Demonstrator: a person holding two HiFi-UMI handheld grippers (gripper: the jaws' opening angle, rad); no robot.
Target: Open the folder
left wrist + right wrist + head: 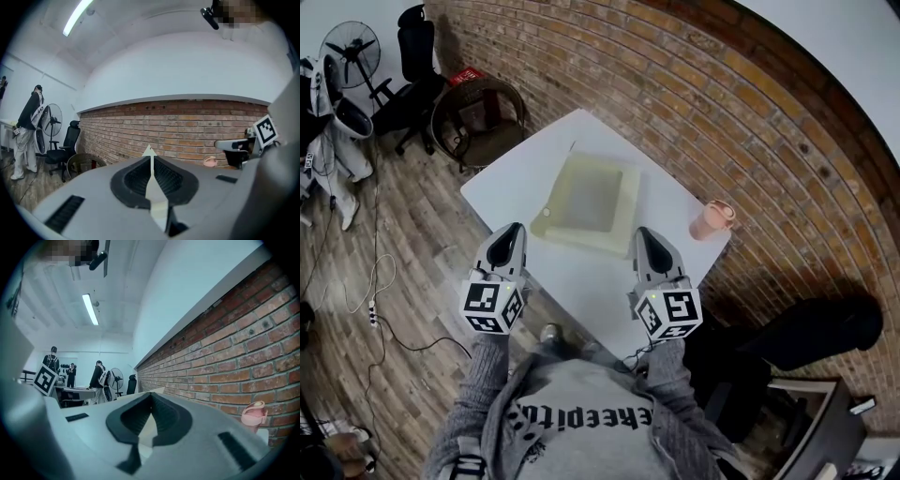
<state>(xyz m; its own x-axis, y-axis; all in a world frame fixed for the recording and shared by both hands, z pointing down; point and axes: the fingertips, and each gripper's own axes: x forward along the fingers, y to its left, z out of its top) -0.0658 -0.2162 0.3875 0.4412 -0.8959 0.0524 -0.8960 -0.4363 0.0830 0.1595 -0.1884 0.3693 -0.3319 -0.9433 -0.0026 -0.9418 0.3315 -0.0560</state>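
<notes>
Grey sweatshirt with dark lettering, nearest the head camera; both sleeves reach forward to the grippers.

Item 1: folder, pale yellow-green, translucent, roughly square. It sits at the middle of the bench, its near edge toward the person and its sides running away toward the far corner. Which side is longer cannot be told.

Item 2: left gripper, at the folder's near left corner; jaws pressed together on a pale sliver of the folder.

Item 3: right gripper, at the near right corner; jaws likewise closed, with pale sheet showing between them.

Item 4: pink cup, upright on the bench's right side, well apart from the folder.

Bench: white, set corner-on to the brick wall.

Room: wood-plank floor, wicker chair beside the bench's far end, black office chair, standing fan, white cable trailing on the floor. People stand far back under a ceiling strip light.
</notes>
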